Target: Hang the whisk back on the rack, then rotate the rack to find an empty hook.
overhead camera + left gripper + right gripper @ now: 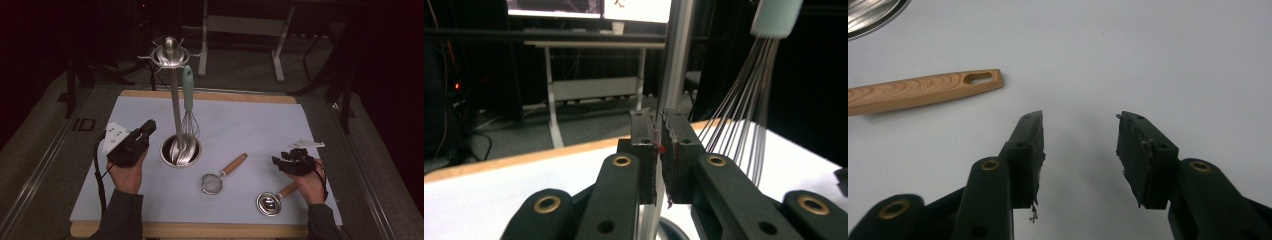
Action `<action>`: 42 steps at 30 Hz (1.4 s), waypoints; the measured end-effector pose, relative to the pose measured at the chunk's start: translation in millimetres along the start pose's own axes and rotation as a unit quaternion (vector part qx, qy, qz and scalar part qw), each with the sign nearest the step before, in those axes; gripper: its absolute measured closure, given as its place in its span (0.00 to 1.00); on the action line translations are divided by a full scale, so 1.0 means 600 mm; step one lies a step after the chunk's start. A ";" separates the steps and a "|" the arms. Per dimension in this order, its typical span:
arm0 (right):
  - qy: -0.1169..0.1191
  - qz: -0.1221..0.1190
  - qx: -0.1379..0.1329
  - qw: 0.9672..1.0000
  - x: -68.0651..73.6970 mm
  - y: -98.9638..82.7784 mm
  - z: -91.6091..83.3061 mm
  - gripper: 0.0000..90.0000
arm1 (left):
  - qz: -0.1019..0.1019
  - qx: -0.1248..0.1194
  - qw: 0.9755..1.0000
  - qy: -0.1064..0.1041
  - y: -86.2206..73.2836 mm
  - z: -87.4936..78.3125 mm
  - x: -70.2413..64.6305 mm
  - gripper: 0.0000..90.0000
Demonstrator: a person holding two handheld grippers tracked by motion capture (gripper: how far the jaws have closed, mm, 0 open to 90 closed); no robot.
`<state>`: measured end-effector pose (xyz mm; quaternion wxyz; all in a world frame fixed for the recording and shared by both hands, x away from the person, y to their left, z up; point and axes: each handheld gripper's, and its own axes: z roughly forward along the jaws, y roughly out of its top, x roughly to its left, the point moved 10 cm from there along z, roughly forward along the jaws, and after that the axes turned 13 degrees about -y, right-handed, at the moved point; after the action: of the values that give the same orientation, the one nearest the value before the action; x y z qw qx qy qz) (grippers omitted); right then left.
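whisk (pixel 188 107) already hung on rack (pixel 172 90) | left tongs (pixel 659 137) pressed together, empty | right tongs (pixel 1080 150) spread | strainer (pixel 216 180), ladle (pixel 272 201) still on counter (pixel 250 125), lower right

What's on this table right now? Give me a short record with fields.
Surface: pale mat on a wooden board
Stand: metal utensil rack, pole rising from a round base
Hanging: whisk with a mint handle
Lying flat: small strainer and metal scoop, both wooden-handled
Left gripper: fingers nearly together, nothing between them, close to the pole
Right gripper: fingers apart, above the bare mat
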<state>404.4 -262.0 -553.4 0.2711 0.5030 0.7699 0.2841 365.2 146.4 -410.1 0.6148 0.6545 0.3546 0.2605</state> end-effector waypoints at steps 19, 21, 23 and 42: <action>0.000 0.003 0.002 1.000 -0.002 -0.008 0.003 0.59 | 0.028 -0.097 0.995 -0.025 0.093 -0.021 -0.034 0.95; -0.005 -0.001 0.004 1.000 -0.004 -0.010 0.002 0.59 | 0.029 -0.100 0.994 -0.027 0.096 -0.021 -0.034 0.95; -0.013 -0.001 0.005 1.000 -0.011 -0.014 0.001 0.59 | 0.025 -0.108 0.993 -0.031 0.105 -0.022 -0.035 0.95; -0.011 0.003 0.007 1.000 -0.011 -0.021 0.000 0.59 | 0.042 -0.153 0.986 -0.057 0.154 -0.018 -0.065 0.98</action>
<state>398.9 -272.3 -561.7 0.2754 0.5101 0.7674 0.2741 346.1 123.3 -313.9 0.7154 0.5806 0.2472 0.3000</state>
